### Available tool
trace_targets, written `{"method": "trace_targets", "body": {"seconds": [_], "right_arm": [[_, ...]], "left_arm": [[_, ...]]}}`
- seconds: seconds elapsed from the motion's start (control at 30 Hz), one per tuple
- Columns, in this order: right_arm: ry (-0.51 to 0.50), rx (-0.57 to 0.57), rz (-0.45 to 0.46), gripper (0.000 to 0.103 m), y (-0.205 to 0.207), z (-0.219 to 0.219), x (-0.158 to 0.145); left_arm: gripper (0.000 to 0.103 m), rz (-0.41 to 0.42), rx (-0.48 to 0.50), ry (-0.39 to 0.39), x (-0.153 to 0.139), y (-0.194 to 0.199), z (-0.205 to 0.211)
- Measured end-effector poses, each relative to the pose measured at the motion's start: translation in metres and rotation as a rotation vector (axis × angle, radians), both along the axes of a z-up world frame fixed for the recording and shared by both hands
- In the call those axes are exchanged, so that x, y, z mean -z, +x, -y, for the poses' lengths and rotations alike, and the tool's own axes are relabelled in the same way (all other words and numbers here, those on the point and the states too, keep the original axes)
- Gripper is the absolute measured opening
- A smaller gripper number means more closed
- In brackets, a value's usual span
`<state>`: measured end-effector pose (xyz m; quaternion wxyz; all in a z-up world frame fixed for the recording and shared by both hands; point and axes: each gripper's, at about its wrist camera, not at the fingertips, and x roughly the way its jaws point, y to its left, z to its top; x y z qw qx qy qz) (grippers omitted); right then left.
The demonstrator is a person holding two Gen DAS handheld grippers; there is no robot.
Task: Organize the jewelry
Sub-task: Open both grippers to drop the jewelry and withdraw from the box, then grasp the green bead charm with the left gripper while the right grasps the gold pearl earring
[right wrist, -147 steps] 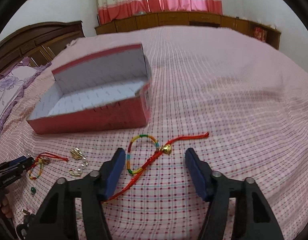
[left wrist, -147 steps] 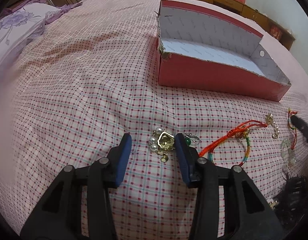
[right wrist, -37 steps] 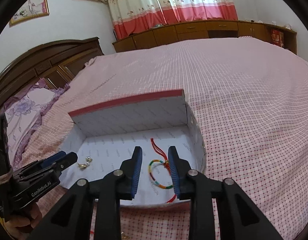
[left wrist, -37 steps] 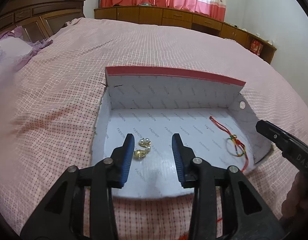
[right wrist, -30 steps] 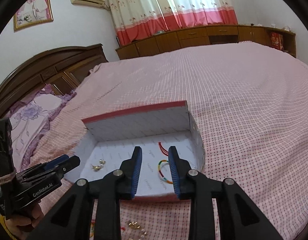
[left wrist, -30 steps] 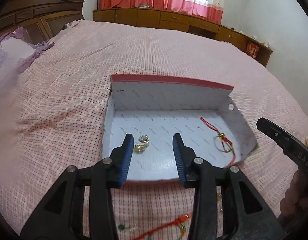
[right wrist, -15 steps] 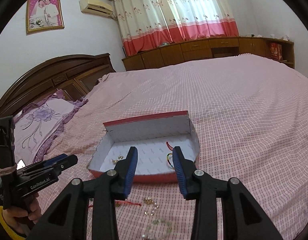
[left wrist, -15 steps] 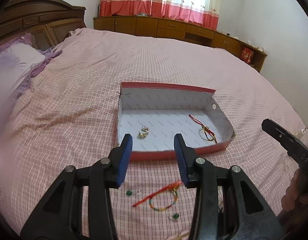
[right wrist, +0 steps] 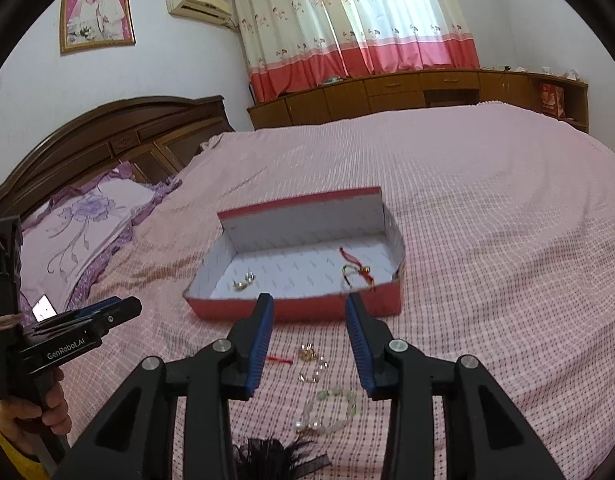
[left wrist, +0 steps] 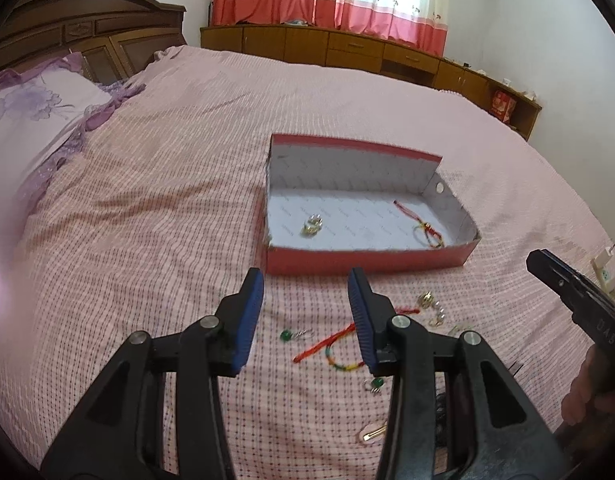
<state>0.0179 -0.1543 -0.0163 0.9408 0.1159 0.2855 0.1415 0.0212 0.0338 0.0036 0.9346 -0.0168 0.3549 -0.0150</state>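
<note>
An open red box (left wrist: 371, 260) (right wrist: 291, 308) with a white inside sits on the pink checked bedspread. In it lie a gold and pearl piece (left wrist: 312, 226) (right wrist: 243, 282) and a red cord bracelet (left wrist: 425, 230) (right wrist: 357, 270). In front of the box lie a second red cord bracelet with coloured beads (left wrist: 331, 346), green bead earrings (left wrist: 285, 335), a gold and pearl piece (left wrist: 431, 308) (right wrist: 311, 360) and a pale bead bracelet (right wrist: 331, 408). My left gripper (left wrist: 305, 308) is open and empty above the loose jewelry. My right gripper (right wrist: 309, 332) is open and empty above it too.
A black feathery piece (right wrist: 275, 456) and a gold hair clip (left wrist: 373, 434) lie near the front. A purple pillow (right wrist: 83, 220) and wooden headboard (right wrist: 107, 136) are to the left. A low wooden cabinet (left wrist: 347, 50) lines the far wall. A phone (right wrist: 43, 306) lies by the pillow.
Both grippers have pulled back and up from the box, leaving the gold and pearl piece and the red cord bracelet inside. The loose jewelry in front of the box has come into view.
</note>
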Motion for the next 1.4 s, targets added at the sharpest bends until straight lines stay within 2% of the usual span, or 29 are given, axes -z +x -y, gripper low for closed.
{"method": "trace_targets", "body": {"seconds": [0.33, 0.9, 1.13, 1.4], "right_arm": [[-0.019, -0.013, -0.063, 0.04, 0.006, -0.01, 0.028], [-0.027, -0.024, -0.146, 0.04, 0.023, -0.018, 0.061], [-0.026, -0.028, -0.161, 0.04, 0.029, -0.017, 0.069], [-0.016, -0.031, -0.179, 0.04, 0.034, -0.016, 0.076]], "left_arm": [[0.035, -0.069, -0.034, -0.015, 0.032, 0.006, -0.014], [0.033, -0.161, -0.022, -0.011, 0.077, 0.021, -0.013], [0.021, -0.194, -0.009, -0.001, 0.089, 0.027, -0.009], [0.012, -0.199, 0.002, -0.002, 0.094, 0.032, -0.007]]}}
